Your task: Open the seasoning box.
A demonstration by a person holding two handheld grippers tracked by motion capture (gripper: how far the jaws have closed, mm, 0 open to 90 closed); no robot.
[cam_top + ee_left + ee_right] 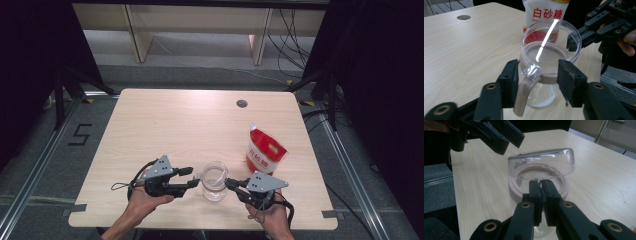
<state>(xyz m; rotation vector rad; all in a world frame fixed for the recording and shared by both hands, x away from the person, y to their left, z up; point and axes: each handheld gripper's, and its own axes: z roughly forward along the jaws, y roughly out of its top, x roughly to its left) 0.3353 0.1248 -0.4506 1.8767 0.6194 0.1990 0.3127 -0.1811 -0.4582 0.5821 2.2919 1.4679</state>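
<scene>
Fingers of the left gripper (537, 77) stand spread on either side of the jar's (214, 186) handle, not pressing it. Right gripper (541, 185) fingers pinch the lifted clear lid (544, 163). Both hands reach level toward the jar, with the sugar bag (264, 151) just behind it.

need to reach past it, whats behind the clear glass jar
Behind the clear glass jar stands a red and white sugar bag; the jar's raised clear lid covers its lower part.

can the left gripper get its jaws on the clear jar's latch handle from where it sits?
Probably yes. The left gripper has its jaws open on either side of the clear plastic jar's latch handle, nothing between. The right gripper pinches the lid's far edge.
</scene>
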